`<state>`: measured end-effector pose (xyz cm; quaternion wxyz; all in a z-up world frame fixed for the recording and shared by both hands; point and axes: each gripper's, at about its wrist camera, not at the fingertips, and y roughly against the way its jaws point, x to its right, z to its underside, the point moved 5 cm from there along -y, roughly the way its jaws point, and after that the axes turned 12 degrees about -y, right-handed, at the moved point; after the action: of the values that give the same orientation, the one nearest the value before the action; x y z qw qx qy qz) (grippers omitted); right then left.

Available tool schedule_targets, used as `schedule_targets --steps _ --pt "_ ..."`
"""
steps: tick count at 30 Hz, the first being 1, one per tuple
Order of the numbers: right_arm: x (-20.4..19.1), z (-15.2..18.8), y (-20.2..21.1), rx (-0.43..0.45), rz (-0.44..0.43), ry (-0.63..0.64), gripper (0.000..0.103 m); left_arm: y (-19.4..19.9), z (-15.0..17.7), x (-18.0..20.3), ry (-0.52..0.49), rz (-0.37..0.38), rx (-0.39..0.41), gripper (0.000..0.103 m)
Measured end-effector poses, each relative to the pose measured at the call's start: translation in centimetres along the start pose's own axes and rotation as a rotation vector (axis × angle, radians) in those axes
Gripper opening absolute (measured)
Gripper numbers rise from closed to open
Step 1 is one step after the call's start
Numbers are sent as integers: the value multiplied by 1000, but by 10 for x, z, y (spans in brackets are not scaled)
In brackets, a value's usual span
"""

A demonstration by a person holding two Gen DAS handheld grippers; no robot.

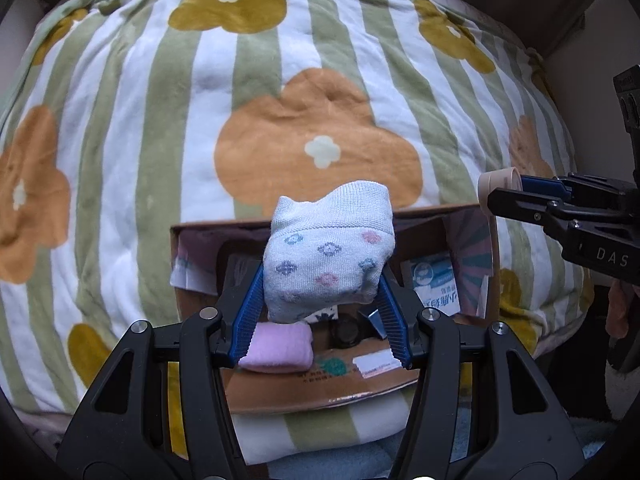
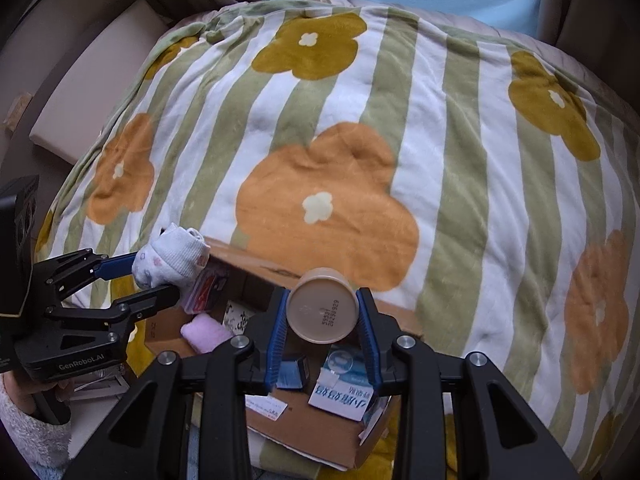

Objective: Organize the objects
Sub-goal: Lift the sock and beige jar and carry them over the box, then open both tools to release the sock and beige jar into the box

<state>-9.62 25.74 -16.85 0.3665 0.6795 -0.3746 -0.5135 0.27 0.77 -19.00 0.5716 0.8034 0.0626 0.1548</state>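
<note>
Jaws of the left gripper point(image 1: 322, 280) pinch a rolled white sock with pastel diamond dots point(image 1: 328, 250), which we see held above the open brown cardboard box point(image 1: 320, 390) on the green-striped flowered blanket point(image 1: 160, 120). Right gripper point(image 2: 323, 312) clamps a beige round plastic tub point(image 2: 322, 310) over the same box. We note a folded pink cloth point(image 1: 278, 346) and a blue-and-white packet point(image 1: 434, 284) lying inside the box.

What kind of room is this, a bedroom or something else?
Probably a bedroom: a plush flowered blanket covers what looks like a bed, and an open cardboard box on it holds household bits such as a folded pink cloth.
</note>
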Motion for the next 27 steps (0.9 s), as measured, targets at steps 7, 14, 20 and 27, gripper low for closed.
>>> schedule_targets --steps 7,14,20,27 --pt "-3 51 -37 -62 -12 -8 31 -38 36 3 178 -5 -23 51" --pt "-3 73 -72 -96 -8 -43 31 -63 47 -3 190 -5 -43 51" --pt "-6 69 -76 -82 -3 -58 31 -64 43 -8 167 -31 -52 51" --pt "-10 59 -76 -67 -11 -66 31 -57 38 -12 160 -80 -47 85"
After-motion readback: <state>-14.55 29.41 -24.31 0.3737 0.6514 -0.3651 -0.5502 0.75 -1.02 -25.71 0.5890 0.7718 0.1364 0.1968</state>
